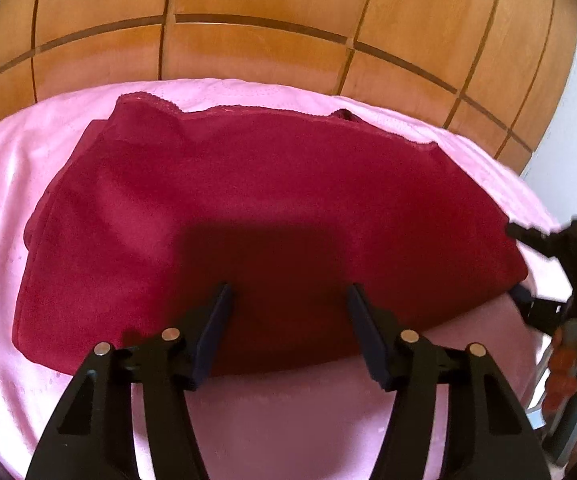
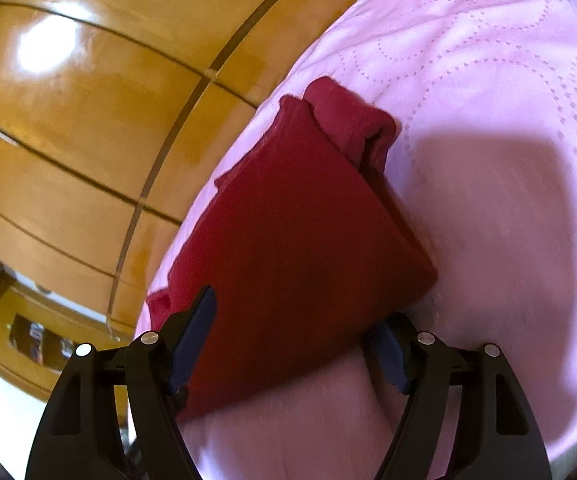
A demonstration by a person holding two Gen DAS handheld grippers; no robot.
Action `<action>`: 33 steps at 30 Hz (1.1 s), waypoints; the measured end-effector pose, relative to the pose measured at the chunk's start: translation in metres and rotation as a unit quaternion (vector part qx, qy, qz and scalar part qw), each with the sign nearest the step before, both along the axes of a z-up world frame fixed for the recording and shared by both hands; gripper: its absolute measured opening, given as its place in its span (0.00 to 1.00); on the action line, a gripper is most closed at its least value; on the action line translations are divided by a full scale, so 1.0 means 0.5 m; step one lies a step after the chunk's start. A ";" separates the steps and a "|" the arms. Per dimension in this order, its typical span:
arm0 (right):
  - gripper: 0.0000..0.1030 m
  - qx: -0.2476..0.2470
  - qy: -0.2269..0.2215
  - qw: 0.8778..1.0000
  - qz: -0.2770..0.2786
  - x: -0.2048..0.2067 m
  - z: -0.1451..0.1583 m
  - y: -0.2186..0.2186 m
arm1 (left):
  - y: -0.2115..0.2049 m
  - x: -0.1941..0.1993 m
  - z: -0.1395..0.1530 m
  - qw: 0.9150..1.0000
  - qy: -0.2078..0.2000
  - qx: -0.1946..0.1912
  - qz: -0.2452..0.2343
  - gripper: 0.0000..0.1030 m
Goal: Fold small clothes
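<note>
Glossy wooden wardrobe panels (image 1: 248,40) are filling 12 o'clock. Quilted pink bedspread (image 1: 0,200) is carrying the folded crimson lace-trimmed garment (image 1: 248,184) at centre. Left hand-held gripper (image 1: 288,292) is hovering agape; right hand-held gripper (image 2: 292,320) is straddling the garment's corner, spread wide.

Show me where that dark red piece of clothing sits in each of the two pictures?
Left wrist view: the red garment fills the middle, lying flat on the pink bedspread.
Right wrist view: it runs diagonally from bottom left to upper middle, between the right gripper fingers.
Shared landmark: the wooden wardrobe behind the bed.
</note>
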State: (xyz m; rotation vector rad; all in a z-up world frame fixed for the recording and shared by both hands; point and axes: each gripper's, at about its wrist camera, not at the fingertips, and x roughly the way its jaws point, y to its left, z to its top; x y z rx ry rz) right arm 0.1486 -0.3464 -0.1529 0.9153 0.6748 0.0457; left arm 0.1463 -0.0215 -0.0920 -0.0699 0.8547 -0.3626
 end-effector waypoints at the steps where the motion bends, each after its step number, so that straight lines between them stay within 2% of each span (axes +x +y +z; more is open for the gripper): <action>1: 0.70 0.002 -0.002 1.000 -0.005 0.003 0.001 -0.003 | -0.002 -0.001 -0.001 1.000 -0.002 0.005 -0.002 0.57; 9: 0.70 0.020 -0.010 0.998 -0.065 0.043 0.006 -0.036 | -0.005 -0.003 -0.005 1.000 -0.001 0.012 0.003 0.57; 13: 0.70 0.000 -0.003 0.998 -0.063 0.067 0.008 -0.036 | -0.008 -0.001 -0.005 1.000 0.002 0.017 0.005 0.57; 18: 0.64 -0.036 -0.010 0.998 -0.052 0.067 0.007 -0.027 | -0.006 0.000 -0.006 1.000 0.002 0.017 0.005 0.58; 22: 0.44 -0.070 -0.008 0.997 -0.040 0.070 -0.002 -0.027 | -0.005 0.000 -0.007 1.000 0.000 0.018 0.002 0.58; 25: 0.38 -0.050 -0.014 0.998 -0.042 0.074 -0.009 -0.039 | -0.006 0.001 -0.008 1.000 0.001 0.017 0.004 0.58; 28: 0.37 -0.025 -0.022 0.999 -0.022 0.086 -0.009 -0.044 | -0.006 0.001 -0.008 1.000 0.002 0.016 0.005 0.58; 29: 0.32 -0.017 -0.024 0.999 -0.015 0.092 -0.008 -0.045 | -0.005 0.001 -0.007 1.000 0.003 0.015 0.005 0.58; 33: 0.23 -0.004 -0.011 1.000 -0.016 0.103 -0.010 -0.046 | -0.004 0.001 -0.002 1.000 0.009 0.012 0.008 0.59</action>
